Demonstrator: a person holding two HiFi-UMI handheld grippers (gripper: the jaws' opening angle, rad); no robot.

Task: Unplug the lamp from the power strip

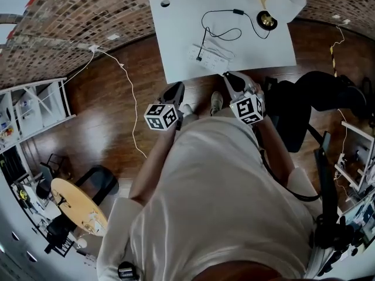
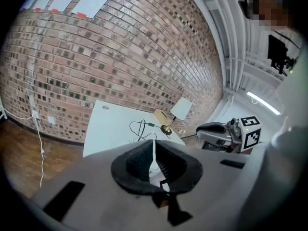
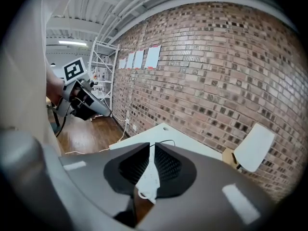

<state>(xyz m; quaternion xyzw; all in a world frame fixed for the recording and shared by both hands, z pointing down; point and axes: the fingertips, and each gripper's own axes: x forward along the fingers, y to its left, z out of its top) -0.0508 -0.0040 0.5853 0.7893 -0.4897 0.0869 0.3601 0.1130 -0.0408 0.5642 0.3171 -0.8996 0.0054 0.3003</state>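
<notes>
Approach stage, I judge: left gripper [image 1: 174, 92] and right gripper [image 1: 232, 78], both nearly closed and empty, must open and reach the black plug [image 1: 199, 58] in the power strip [image 1: 217, 55] at twelve o'clock.

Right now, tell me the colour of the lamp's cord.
Black: the lamp cord shows best in the head view, against the white table.

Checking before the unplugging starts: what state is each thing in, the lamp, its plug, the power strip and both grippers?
Lamp: upright on the table, lit or not unclear.
Power strip: flat on the table, one plug in it.
Lamp plug: seated in the power strip.
Left gripper: jaws closed, nothing between them.
Right gripper: jaws closed, nothing between them.
</notes>
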